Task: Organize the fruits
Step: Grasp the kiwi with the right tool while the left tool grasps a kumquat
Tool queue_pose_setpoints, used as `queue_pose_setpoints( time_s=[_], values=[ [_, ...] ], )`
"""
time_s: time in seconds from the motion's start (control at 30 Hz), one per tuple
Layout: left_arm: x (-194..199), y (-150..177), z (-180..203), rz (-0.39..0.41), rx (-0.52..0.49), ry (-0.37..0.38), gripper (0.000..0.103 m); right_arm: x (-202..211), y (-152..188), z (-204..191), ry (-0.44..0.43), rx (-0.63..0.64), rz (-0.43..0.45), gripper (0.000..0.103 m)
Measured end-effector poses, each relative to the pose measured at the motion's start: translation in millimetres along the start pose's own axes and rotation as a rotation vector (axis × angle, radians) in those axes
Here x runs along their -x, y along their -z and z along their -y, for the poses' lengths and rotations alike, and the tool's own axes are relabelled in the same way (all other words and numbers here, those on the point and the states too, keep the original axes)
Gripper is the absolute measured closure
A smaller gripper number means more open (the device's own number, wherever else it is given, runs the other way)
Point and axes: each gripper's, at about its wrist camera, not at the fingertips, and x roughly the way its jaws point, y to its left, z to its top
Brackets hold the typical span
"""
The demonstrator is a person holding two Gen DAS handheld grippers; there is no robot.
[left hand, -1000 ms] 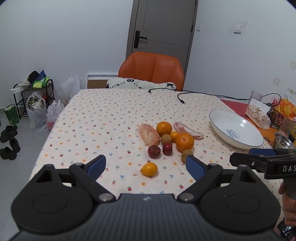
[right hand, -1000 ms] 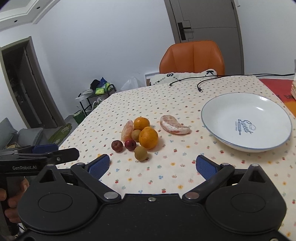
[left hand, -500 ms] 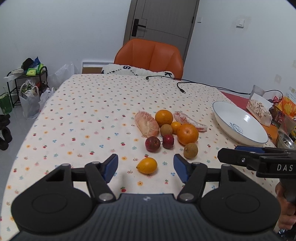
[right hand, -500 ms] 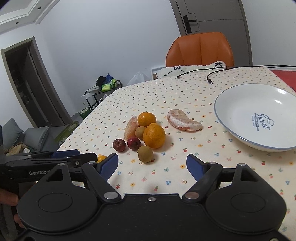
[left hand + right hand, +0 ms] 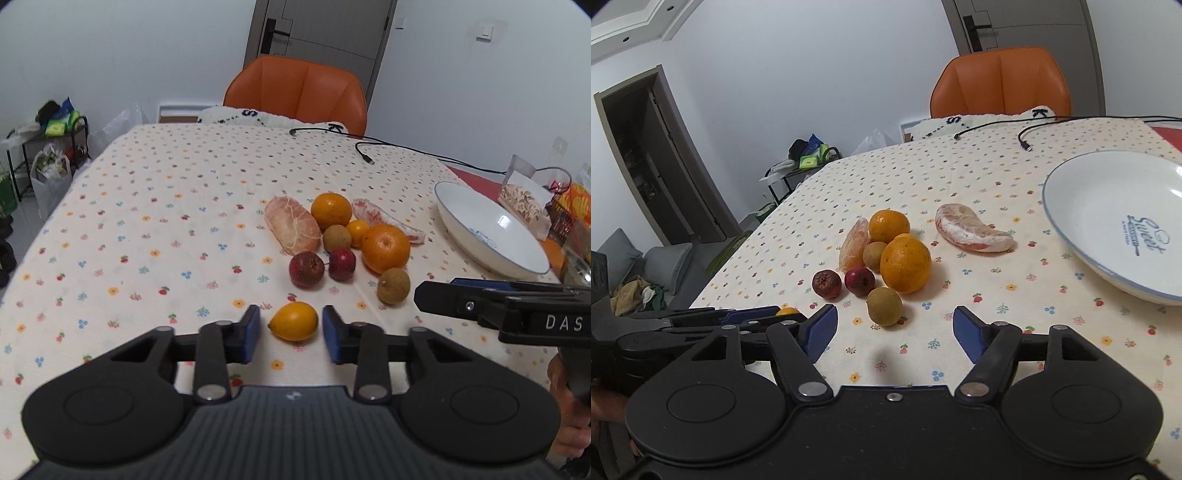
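Note:
A small yellow fruit (image 5: 293, 321) lies on the dotted tablecloth between the blue pads (image 5: 251, 334) of my left gripper (image 5: 291, 334). The jaws stand narrow around it, with a thin gap on each side. Beyond it lies a cluster: two oranges (image 5: 386, 247), two peeled pomelo segments (image 5: 291, 225), two dark red fruits (image 5: 306, 269) and brown longans (image 5: 393, 286). My right gripper (image 5: 894, 334) is open and holds nothing, just short of the nearest longan (image 5: 884, 306). A white bowl (image 5: 1115, 221) sits at the right.
An orange chair (image 5: 295, 92) stands at the table's far end, with a black cable (image 5: 364, 155) trailing across the cloth. Snack packets (image 5: 524, 199) crowd the right edge behind the bowl. A rack with bags (image 5: 48, 162) stands on the floor at the left.
My left gripper has come forward and down onto the yellow fruit, and its jaws have narrowed around it. The right gripper has moved closer to the cluster with its jaws somewhat narrower.

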Motion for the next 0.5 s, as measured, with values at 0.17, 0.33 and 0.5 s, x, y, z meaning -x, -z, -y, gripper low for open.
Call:
queue_pose_setpoints(
  time_s=[0.17,0.33,0.5],
  values=[
    [5.9,-2.5,-7.9,0.015,0.028,0.014,0.075,-9.7,-0.9,-3.6,0.000,0.003,-0.015,0.043],
    [11.6,-3.2,-16.3,0.029,0.031,0.002,0.075,-19.2,-2.5,-9.6,0.009,0.015,-0.014,0.048],
    [12.4,-5.0,-18.6,0.028,0.035,-0.006,0.075,-22.1,-1.0,-13.3,-0.016,0.018,-0.017,0.071]
  ],
)
